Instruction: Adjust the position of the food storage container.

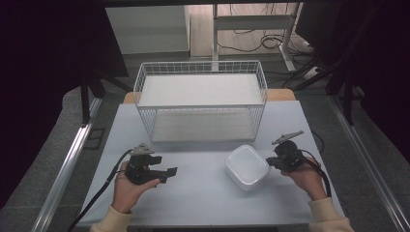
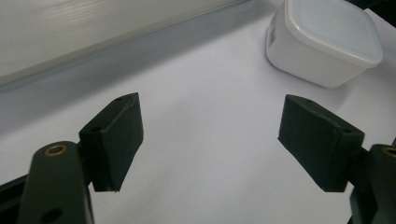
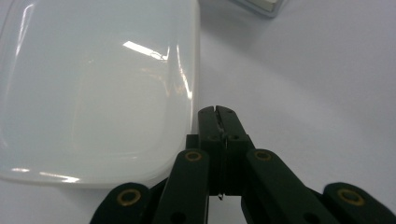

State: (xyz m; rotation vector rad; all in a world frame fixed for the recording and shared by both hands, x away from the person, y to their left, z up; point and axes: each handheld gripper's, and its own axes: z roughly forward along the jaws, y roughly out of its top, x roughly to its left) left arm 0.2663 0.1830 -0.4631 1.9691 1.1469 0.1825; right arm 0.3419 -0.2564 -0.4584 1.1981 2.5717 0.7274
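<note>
Beside the white lidded box, the right claw is pressed together, empty. Left claw is spread over the worktop. Pushing could skid the box away.

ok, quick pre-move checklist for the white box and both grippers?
1. Lid on the white box: ok, seated.
2. Right gripper jaws: shut with nothing between them, beside the box edge; not ok for a grasp.
3. Left gripper jaws: ok, open with nothing between them.
4. Left gripper apart from the box: ok.
5. Wire basket behind the box: ok, upright.
6. Box contents: cannot tell.
</note>
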